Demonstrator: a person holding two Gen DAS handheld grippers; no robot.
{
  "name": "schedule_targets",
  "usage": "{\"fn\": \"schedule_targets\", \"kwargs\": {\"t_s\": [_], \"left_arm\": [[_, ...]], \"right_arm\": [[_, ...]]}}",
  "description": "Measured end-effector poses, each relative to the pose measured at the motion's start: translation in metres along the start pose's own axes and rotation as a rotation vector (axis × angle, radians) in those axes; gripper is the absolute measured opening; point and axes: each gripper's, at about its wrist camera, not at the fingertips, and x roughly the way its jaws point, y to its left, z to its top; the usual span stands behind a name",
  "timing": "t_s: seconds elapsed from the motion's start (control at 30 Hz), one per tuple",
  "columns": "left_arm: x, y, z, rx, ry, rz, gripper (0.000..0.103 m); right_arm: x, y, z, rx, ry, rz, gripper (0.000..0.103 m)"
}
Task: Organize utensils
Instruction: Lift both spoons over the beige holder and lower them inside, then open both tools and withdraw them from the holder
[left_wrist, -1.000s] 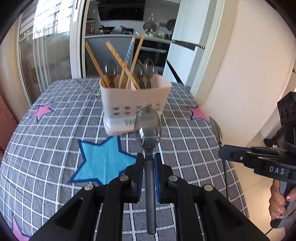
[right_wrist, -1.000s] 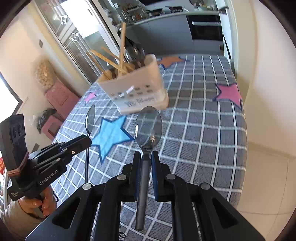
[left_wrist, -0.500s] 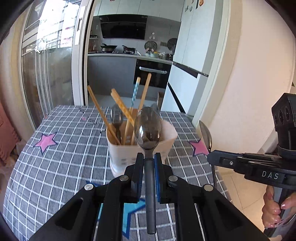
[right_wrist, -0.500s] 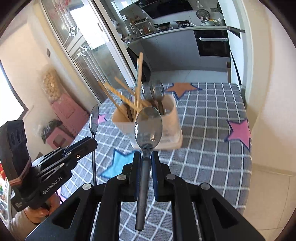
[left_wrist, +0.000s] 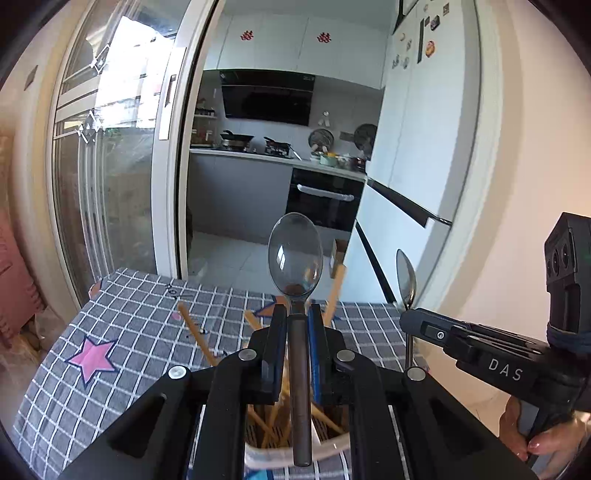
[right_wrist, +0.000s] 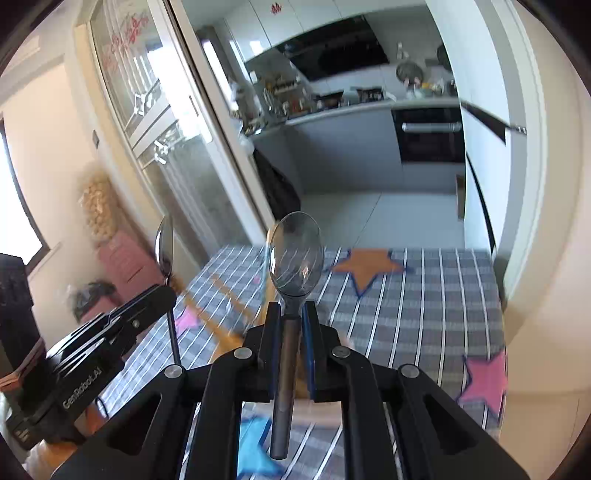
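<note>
My left gripper (left_wrist: 297, 314) is shut on a metal spoon (left_wrist: 294, 254), bowl pointing up and forward. Right under it sits the white utensil holder (left_wrist: 295, 452) with wooden chopsticks (left_wrist: 194, 330) sticking out; most of the holder is hidden behind my fingers. My right gripper (right_wrist: 291, 310) is shut on a second metal spoon (right_wrist: 296, 254), bowl up, above the blurred chopsticks (right_wrist: 225, 291) of the holder. Each gripper shows in the other's view, the right one (left_wrist: 406, 319) with its spoon (left_wrist: 405, 280), and the left one (right_wrist: 166, 291) with its spoon (right_wrist: 164, 249).
The table carries a grey checked cloth (left_wrist: 129, 332) with pink, blue and orange stars (right_wrist: 364, 264). A white wall (left_wrist: 517, 221) runs close along the table's right edge. A glass sliding door (left_wrist: 110, 184) and the kitchen lie beyond the far edge.
Both grippers have moved forward and tilted up, each still holding its spoon. The utensil holder has slid from mid-frame to right beneath the fingers in both views.
</note>
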Motion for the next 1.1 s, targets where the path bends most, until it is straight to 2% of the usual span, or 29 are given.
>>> {"fn": "schedule_targets", "kwargs": {"t_s": [0.13, 0.27, 0.4, 0.6, 0.83, 0.93, 1.0, 1.07, 1.1], "left_arm": [[0.023, 0.002, -0.003, 0.005, -0.044, 0.047, 0.042], [0.037, 0.004, -0.021, 0.013, -0.068, 0.085, 0.042], [0.035, -0.004, -0.045, 0.066, -0.118, 0.121, 0.042], [0.028, -0.007, -0.067, 0.079, -0.137, 0.158, 0.042], [0.028, 0.003, -0.079, 0.072, -0.071, 0.163, 0.042], [0.023, 0.007, -0.083, 0.047, -0.052, 0.173, 0.042], [0.022, 0.009, -0.085, 0.038, -0.035, 0.181, 0.042], [0.019, 0.009, -0.087, 0.041, -0.030, 0.197, 0.044], [0.015, 0.009, -0.087, 0.042, -0.033, 0.200, 0.070]], "right_arm": [[0.025, 0.001, 0.004, -0.039, -0.068, -0.032, 0.012], [0.042, 0.007, -0.011, -0.123, -0.134, -0.067, 0.012], [0.050, 0.010, -0.032, -0.166, -0.177, -0.092, 0.012], [0.049, 0.012, -0.060, -0.224, -0.185, -0.108, 0.012], [0.046, 0.012, -0.071, -0.242, -0.135, -0.084, 0.013], [0.041, 0.011, -0.069, -0.230, -0.129, -0.087, 0.023], [0.038, 0.009, -0.068, -0.213, -0.124, -0.082, 0.048], [0.031, 0.008, -0.066, -0.200, -0.131, -0.100, 0.049], [0.028, 0.008, -0.066, -0.194, -0.131, -0.099, 0.049]]}}
